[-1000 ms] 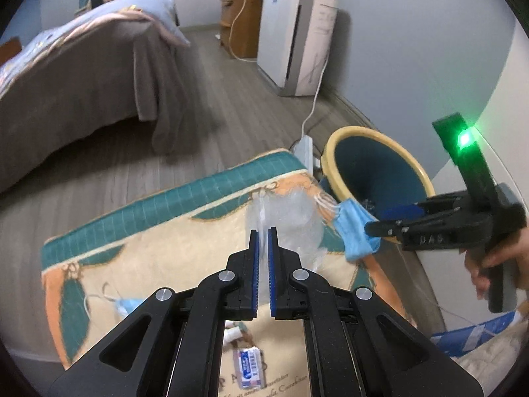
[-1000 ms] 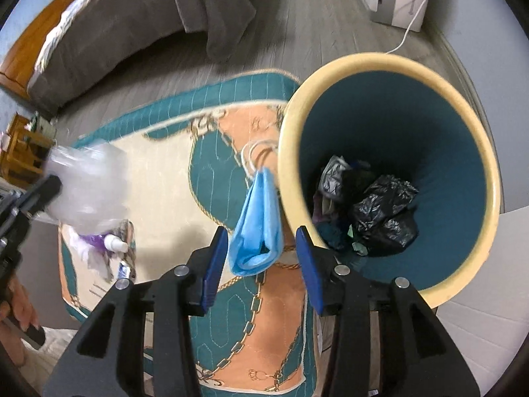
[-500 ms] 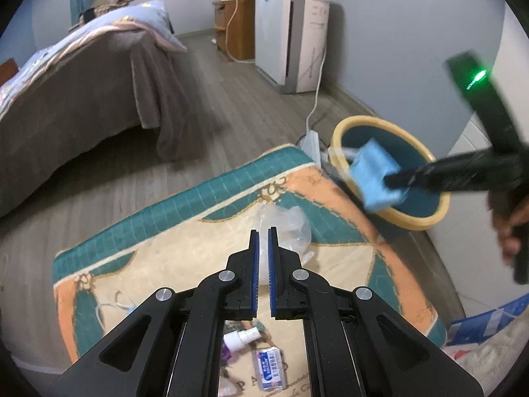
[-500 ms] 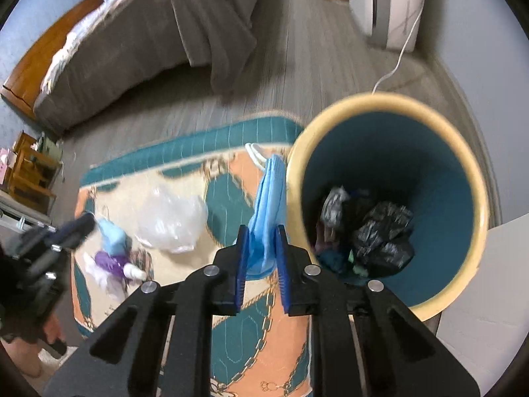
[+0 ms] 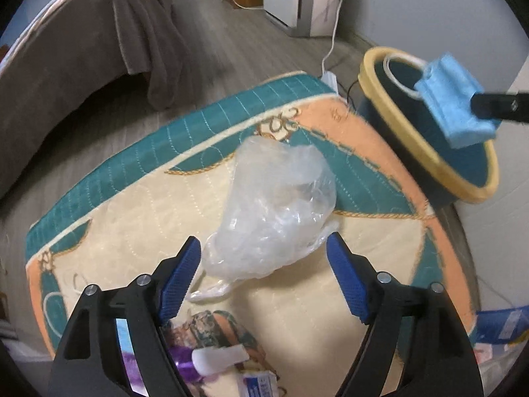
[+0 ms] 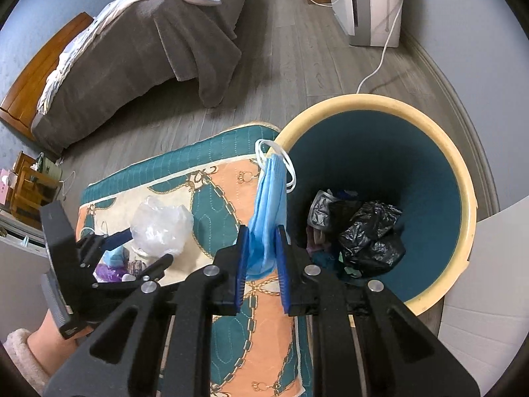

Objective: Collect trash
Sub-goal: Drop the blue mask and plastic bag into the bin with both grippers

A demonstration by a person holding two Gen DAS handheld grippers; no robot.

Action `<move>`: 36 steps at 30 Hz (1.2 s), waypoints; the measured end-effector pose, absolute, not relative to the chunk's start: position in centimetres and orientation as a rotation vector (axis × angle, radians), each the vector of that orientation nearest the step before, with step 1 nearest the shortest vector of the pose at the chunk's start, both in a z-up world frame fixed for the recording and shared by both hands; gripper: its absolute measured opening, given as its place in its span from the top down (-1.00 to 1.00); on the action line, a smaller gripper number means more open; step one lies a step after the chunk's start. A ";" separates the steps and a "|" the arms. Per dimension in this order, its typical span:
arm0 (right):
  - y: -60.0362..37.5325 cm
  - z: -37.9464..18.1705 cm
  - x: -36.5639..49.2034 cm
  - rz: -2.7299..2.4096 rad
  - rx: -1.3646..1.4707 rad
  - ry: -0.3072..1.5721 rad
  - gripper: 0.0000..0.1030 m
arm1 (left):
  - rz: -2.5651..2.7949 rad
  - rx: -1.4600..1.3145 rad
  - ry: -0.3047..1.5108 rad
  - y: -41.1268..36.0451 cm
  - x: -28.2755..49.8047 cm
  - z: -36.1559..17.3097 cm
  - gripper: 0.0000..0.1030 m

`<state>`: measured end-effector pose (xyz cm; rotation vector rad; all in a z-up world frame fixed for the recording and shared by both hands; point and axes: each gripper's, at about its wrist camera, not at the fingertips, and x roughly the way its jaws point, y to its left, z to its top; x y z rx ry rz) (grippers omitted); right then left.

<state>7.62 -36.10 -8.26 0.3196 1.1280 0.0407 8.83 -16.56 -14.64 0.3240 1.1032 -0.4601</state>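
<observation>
The left claw (image 5: 263, 269) is spread wide, nothing being held; its blue pads (image 5: 180, 281) are seen on either side of the near end of a clear bag (image 5: 276, 211), though contact cannot be told; the bag is laid on the rug (image 5: 139, 205), toward its far edge, well short of the bin (image 5: 426, 152); by the rug's near edge, between the left fingers, a purple bottle (image 5: 198, 360) with a white cap and a small packet (image 5: 259, 382) are seen.

The right claw (image 6: 261, 258) is pressed together on a blue mask (image 6: 267, 211), which is pinched at its lower part and held upright; its white loops (image 6: 276, 162) are raised just beside the bin's (image 6: 429, 122) yellow rim, at the rug's (image 6: 231, 192) far corner; the mask is not yet inside; black bags (image 6: 367, 235) and other scraps are seen at the bin's bottom.

A bed (image 6: 139, 53) and a white appliance (image 6: 373, 3) are stood beyond, on the floor (image 6: 291, 76).
</observation>
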 end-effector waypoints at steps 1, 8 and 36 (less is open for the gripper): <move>-36.2 -8.3 7.6 0.039 0.322 1.127 0.70 | -0.470 0.333 1.091 -16.7 8.8 -14.7 -0.37; -36.7 -8.0 7.4 0.022 0.347 1.108 0.70 | -0.539 0.340 1.050 -17.2 8.3 -13.6 0.30; -46.4 -7.7 3.8 -0.350 0.599 0.958 -0.59 | -0.750 0.306 0.834 -30.1 5.7 -5.3 -0.62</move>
